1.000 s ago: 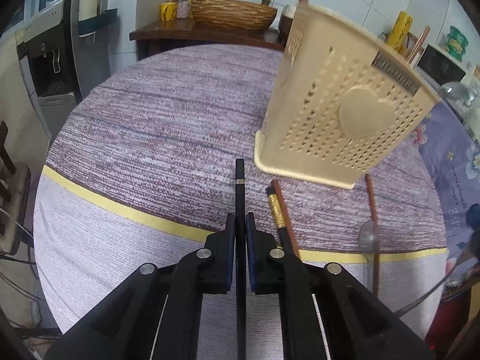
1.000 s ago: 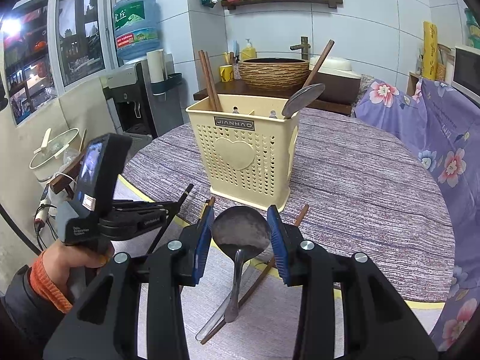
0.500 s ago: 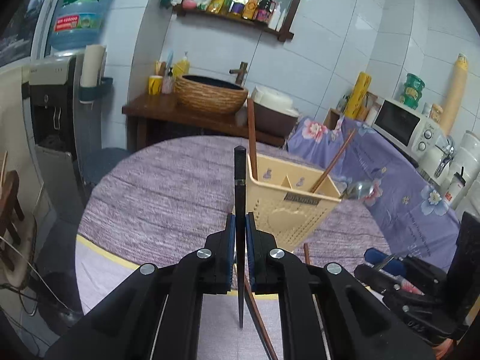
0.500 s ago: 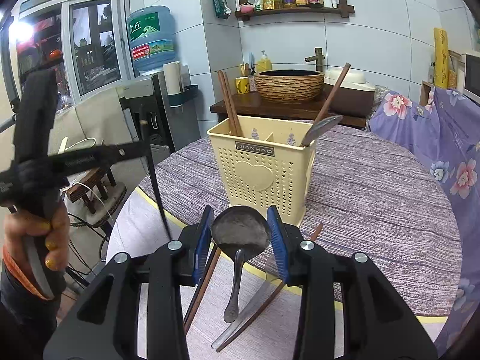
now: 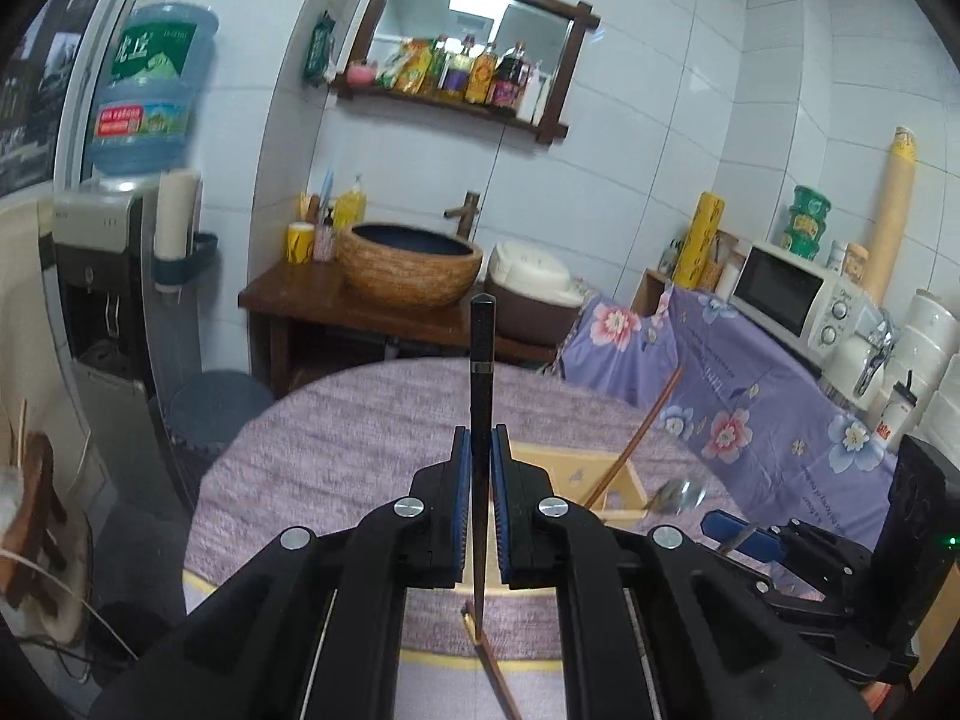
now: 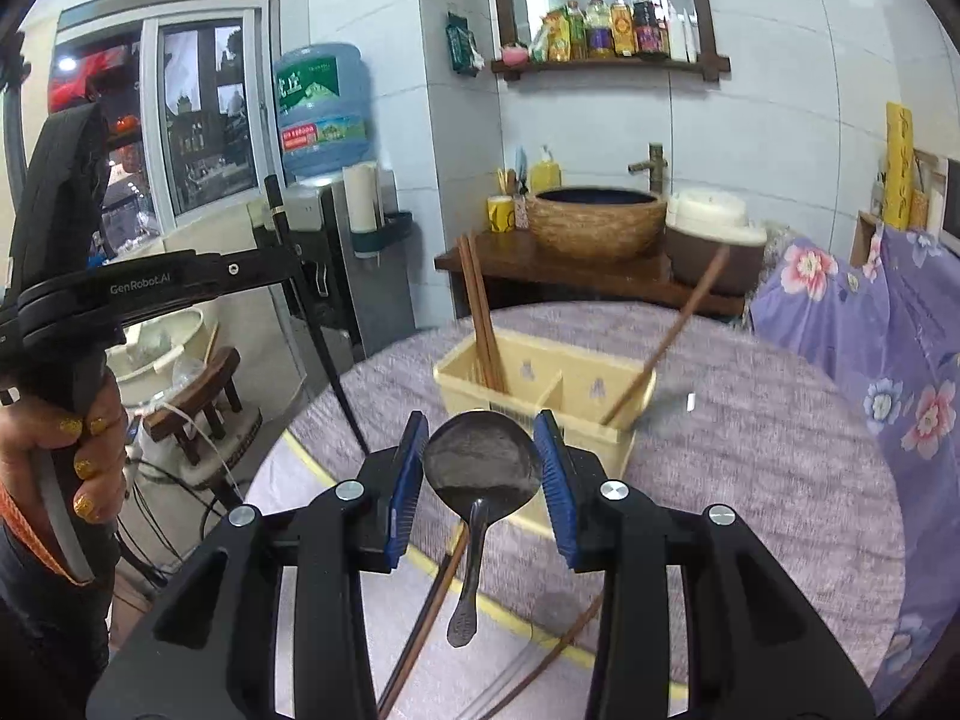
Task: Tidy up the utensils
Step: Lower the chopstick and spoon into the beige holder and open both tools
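Left wrist view: a black chopstick (image 5: 481,372) stands upright, pinched mid-length in the left gripper (image 5: 480,498), raised above the table (image 5: 336,438), likely so its tip can drop into the caddy (image 5: 591,483). The right gripper (image 6: 480,468), half closed, clamps a spoon (image 6: 480,468) by the bowl edges, handle hanging, just in front of the caddy. Brown chopsticks (image 6: 483,324) already stand in its left compartment; others lie on the table's near edge.
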A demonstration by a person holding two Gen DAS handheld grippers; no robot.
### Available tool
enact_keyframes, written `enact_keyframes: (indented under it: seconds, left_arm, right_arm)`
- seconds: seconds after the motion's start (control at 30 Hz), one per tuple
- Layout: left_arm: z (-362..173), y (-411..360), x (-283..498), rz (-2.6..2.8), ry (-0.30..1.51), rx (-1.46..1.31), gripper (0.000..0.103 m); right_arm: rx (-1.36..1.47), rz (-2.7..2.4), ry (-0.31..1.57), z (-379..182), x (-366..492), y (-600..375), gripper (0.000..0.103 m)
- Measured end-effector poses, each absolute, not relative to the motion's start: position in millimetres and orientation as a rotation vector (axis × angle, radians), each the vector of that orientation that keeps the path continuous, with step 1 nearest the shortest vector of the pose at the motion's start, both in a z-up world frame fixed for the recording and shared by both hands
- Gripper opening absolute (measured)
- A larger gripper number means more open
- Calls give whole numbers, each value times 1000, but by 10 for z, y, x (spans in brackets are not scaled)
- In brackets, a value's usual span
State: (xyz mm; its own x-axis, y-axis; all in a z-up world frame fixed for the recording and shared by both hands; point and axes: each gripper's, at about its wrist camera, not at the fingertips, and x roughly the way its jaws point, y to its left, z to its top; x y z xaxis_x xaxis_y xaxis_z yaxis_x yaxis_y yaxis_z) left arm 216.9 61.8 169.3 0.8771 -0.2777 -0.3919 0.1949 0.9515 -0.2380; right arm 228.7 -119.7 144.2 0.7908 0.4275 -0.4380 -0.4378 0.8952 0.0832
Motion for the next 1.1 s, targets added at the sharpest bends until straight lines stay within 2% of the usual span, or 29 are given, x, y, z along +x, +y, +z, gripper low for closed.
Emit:
enact_keyframes:
  seconds: [0.2, 0.37, 0.83, 1.1]
  left_arm:
    - [2266, 486, 2301, -264, 342, -189, 8]
    - [2399, 353, 2564, -241, 296, -211, 8]
    - [1431, 264, 2964, -225, 465, -250, 8]
    - [1104, 230, 3044, -237, 554, -242, 8]
  right_arm:
    - [-35, 387, 349, 2048, 2650, -1090, 37]
    - [-41, 293, 293, 2120, 2916, -1008, 37]
    - [-145, 205, 390, 1084, 3205, -771, 37]
    - [-202, 203, 435, 765, 3205, -696, 38]
